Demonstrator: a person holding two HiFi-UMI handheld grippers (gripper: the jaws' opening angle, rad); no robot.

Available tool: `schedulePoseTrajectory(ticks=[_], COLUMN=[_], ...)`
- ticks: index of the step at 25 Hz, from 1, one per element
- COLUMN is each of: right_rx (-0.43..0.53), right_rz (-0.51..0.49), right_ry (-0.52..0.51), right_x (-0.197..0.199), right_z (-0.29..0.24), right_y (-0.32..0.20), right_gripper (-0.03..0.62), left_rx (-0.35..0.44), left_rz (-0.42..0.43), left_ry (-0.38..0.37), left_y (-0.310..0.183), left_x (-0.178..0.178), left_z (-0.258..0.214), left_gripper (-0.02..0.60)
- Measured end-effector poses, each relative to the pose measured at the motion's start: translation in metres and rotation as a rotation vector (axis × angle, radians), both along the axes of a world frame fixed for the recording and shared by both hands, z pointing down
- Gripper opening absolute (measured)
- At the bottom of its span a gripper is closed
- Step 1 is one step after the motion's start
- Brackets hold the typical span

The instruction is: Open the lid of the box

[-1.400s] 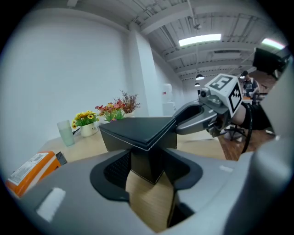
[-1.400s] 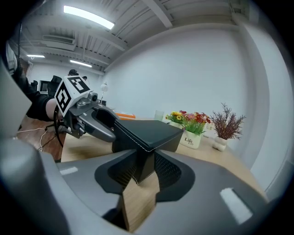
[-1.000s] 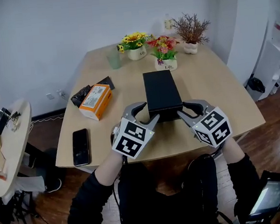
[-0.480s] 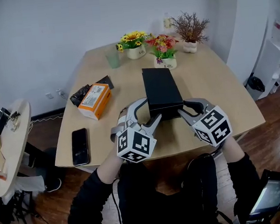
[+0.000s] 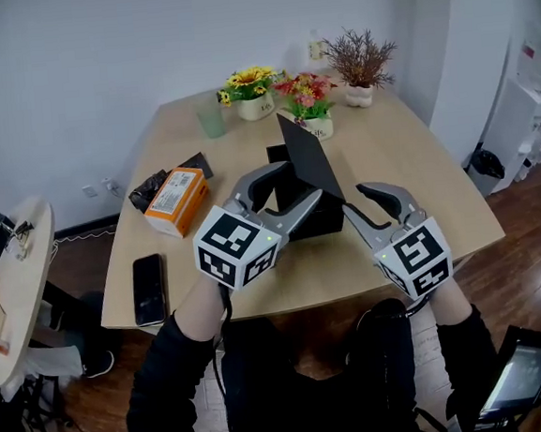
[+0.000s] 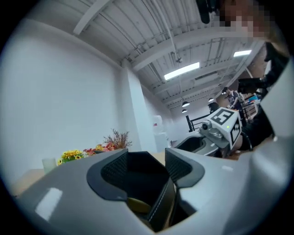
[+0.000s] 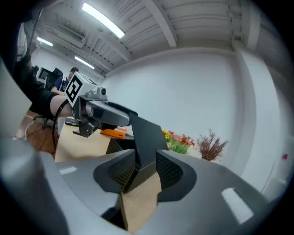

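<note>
One black box (image 5: 301, 219) near the middle of the wooden table (image 5: 408, 170), long sides running near to far, its lid (image 5: 310, 155) lifted along the left side and standing at a steep tilt, base open beneath it on the left. Two grippers at the box's near end, one to each side. To the left, the left gripper (image 5: 303, 181) raised off the table and angled far and right, marker cube turned toward the person, jaws spread wide and closing in, the lid's lifted edge standing between them. To the right, the right gripper (image 5: 356, 203) lower and angled far and left, jaws drawing apart yet with pads against either face of the lid's near lower corner. Both forearms (image 5: 199, 315) in black sleeves, reaching out from the near edge, bare wrists just behind the cubes.

Given by the right gripper view alone: the dark hollow of the base left of the standing lid, and the left gripper perched at the lid's top edge. Given by the left gripper view alone: pale stitching along a black rim beside the right pad, plus strip lights (image 6: 182, 71) overhead. Given by the head view alone: a phone (image 5: 148, 289) by the near left edge and a black packet (image 5: 150, 186) touching an orange carton (image 5: 175, 200) left of the box. Farther off, a green cup (image 5: 210, 120) and potted flowers (image 5: 307, 99) along the far edge, well apart from both grippers
</note>
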State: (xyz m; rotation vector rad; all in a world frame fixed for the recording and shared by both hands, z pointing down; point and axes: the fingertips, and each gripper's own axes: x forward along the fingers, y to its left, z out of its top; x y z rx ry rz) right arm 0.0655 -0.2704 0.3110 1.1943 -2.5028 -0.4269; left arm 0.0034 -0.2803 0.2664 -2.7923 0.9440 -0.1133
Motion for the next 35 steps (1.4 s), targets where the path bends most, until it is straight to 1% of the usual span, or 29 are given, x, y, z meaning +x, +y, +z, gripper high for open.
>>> schedulePoseTrajectory(ticks=[2, 3, 5, 7, 9, 10, 11, 12, 14, 15, 16, 17, 18, 19, 20, 22, 23, 24, 25, 27, 28, 29, 30, 32, 33, 35], right_rx=[0.127, 0.169, 0.216, 0.264, 0.295, 0.277, 0.242, 0.211, 0.201, 0.206, 0.202, 0.185, 0.162, 0.136, 0.110, 0.057, 0.027, -0.007, -0.042, -0.108, -0.136, -0.163, -0.189, -0.250, -0.291, -0.401], right_rz=[0.029, 0.035, 0.049, 0.112, 0.174, 0.178, 0.170, 0.159, 0.150, 0.151, 0.152, 0.151, 0.150, 0.150, 0.151, 0.154, 0.154, 0.151, 0.147, 0.136, 0.130, 0.126, 0.123, 0.121, 0.120, 0.113], right_ry=[0.058, 0.095, 0.154, 0.223, 0.277, 0.266, 0.233, 0.199, 0.173, 0.164, 0.141, 0.101, 0.049, -0.010, -0.071, -0.190, -0.251, -0.313, -0.375, -0.485, -0.532, -0.575, -0.619, -0.726, -0.800, -0.987], right_x=[-0.008, -0.015, -0.027, -0.032, -0.033, -0.034, -0.035, -0.035, -0.035, -0.034, -0.032, -0.029, -0.026, -0.022, -0.017, -0.007, -0.001, 0.004, 0.009, 0.017, 0.021, 0.025, 0.029, 0.038, 0.043, 0.052], right_z=[-0.017, -0.020, -0.022, -0.021, -0.018, -0.015, -0.013, -0.011, -0.011, -0.012, -0.014, -0.015, -0.017, -0.019, -0.021, -0.025, -0.026, -0.027, -0.028, -0.028, -0.028, -0.028, -0.027, -0.024, -0.022, -0.014], right_y=[0.002, 0.003, 0.000, -0.007, -0.014, -0.015, -0.014, -0.013, -0.013, -0.013, -0.014, -0.014, -0.015, -0.016, -0.017, -0.019, -0.021, -0.022, -0.023, -0.026, -0.027, -0.028, -0.029, -0.031, -0.033, -0.035], right_gripper=[0.144, 0.144, 0.144, 0.141, 0.067, 0.050, 0.032, 0.023, 0.025, 0.021, 0.020, 0.020, 0.020, 0.020, 0.020, 0.021, 0.021, 0.021, 0.022, 0.023, 0.025, 0.025, 0.026, 0.027, 0.028, 0.026], left_rx=[-0.012, -0.020, -0.027, -0.037, -0.043, -0.029, 0.002, 0.050, 0.155, 0.184, 0.190, 0.179, 0.166, 0.165, 0.180, 0.235, 0.256, 0.266, 0.265, 0.239, 0.222, 0.206, 0.193, 0.176, 0.172, 0.169], left_rz=[0.027, 0.037, 0.043, 0.045, 0.048, 0.039, 0.017, -0.022, -0.130, -0.180, -0.216, -0.233, -0.235, -0.226, -0.214, -0.191, -0.182, -0.174, -0.169, -0.175, -0.182, -0.188, -0.190, -0.185, -0.182, -0.176], left_ry=[0.023, 0.032, 0.040, 0.050, 0.051, 0.039, 0.017, -0.012, -0.060, -0.067, -0.063, -0.064, -0.088, -0.142, -0.220, -0.393, -0.462, -0.510, -0.540, -0.559, -0.553, -0.539, -0.520, -0.491, -0.488, -0.491], left_y=[-0.001, -0.001, -0.002, -0.002, 0.000, 0.002, 0.005, 0.008, 0.013, 0.015, 0.018, 0.021, 0.024, 0.025, 0.026, 0.026, 0.025, 0.024, 0.022, 0.018, 0.016, 0.014, 0.013, 0.013, 0.013, 0.013], left_x=[0.009, 0.013, 0.021, 0.027, 0.027, 0.024, 0.018, 0.008, -0.017, -0.030, -0.039, -0.043, -0.044, -0.040, -0.033, -0.019, -0.013, -0.008, -0.004, -0.003, -0.004, -0.005, -0.006, -0.007, -0.007, -0.007], left_z=[-0.011, -0.015, -0.021, -0.024, -0.024, -0.024, -0.023, -0.023, -0.024, -0.023, -0.020, -0.015, -0.005, 0.006, 0.019, 0.042, 0.052, 0.060, 0.067, 0.077, 0.080, 0.082, 0.082, 0.082, 0.082, 0.082], left_gripper=[0.238, 0.238, 0.236, 0.230, 0.229, 0.229, 0.229, 0.225, 0.201, 0.186, 0.171, 0.158, 0.155, 0.155, 0.155, 0.155, 0.156, 0.155, 0.155, 0.149, 0.127, 0.096, 0.081, 0.081, 0.081, 0.080])
